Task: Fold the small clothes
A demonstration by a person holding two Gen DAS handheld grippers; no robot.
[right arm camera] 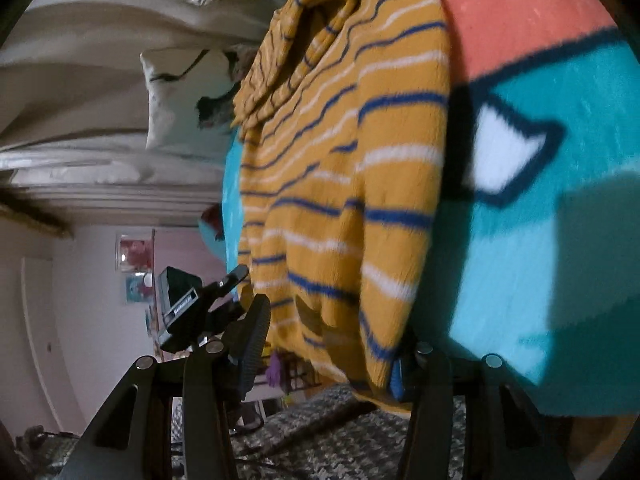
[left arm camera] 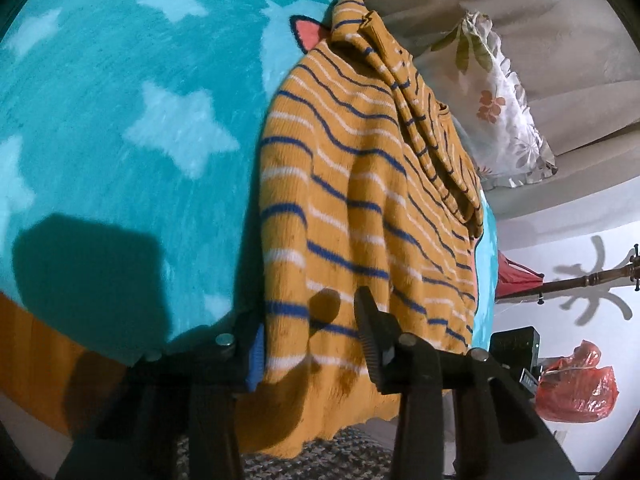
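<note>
A small mustard-yellow sweater [left arm camera: 352, 208] with blue and white stripes lies on a teal blanket [left arm camera: 120, 120] with pale stars. My left gripper [left arm camera: 308, 336] is open, its fingers on either side of the sweater's hem; the left finger [left arm camera: 256, 352] is under the fabric edge and the right finger [left arm camera: 370, 332] is on top. In the right wrist view the same sweater [right arm camera: 340, 184] fills the middle. My right gripper [right arm camera: 332, 348] is open around the opposite hem corner, left finger [right arm camera: 254, 344] clear, right finger mostly hidden by fabric. The far sleeve lies bunched up.
A floral pillow [left arm camera: 496, 104] and a beige sofa [left arm camera: 560, 40] lie beyond the blanket. A red plastic bag [left arm camera: 576, 384] sits at right. A knitted grey cover [right arm camera: 320, 432] lies below the hem. The other gripper's body [right arm camera: 188, 304] shows at left.
</note>
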